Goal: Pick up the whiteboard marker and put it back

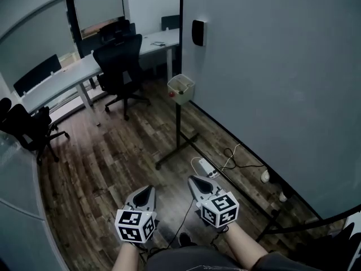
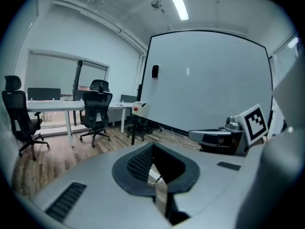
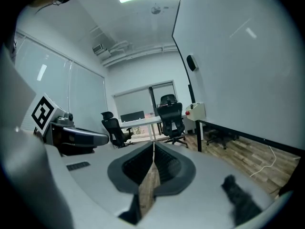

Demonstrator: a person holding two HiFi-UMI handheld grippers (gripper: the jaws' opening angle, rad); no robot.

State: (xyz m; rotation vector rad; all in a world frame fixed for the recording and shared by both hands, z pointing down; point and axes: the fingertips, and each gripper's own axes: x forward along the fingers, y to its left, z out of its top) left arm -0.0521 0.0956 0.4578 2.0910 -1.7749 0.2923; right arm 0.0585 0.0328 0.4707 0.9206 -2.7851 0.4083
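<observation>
No whiteboard marker shows clearly. A small white tray (image 1: 181, 88) hangs on the whiteboard stand and holds something red and something green, too small to name. The same tray (image 2: 140, 109) appears in the left gripper view, and the right gripper view shows the tray (image 3: 197, 111) with a red spot. The big whiteboard (image 1: 271, 78) fills the right side, with a black eraser (image 1: 198, 33) stuck on it. My left gripper (image 1: 150, 189) and right gripper (image 1: 192, 179) are held low over the wooden floor, side by side, far from the tray. Both are shut with nothing between them.
A white power strip (image 1: 204, 167) and cables lie on the floor by the whiteboard stand's foot (image 1: 175, 151). Black office chairs (image 1: 120, 66) stand at a long white desk (image 1: 67, 78); another chair (image 1: 28, 129) sits at the left. A glass wall curves along the left.
</observation>
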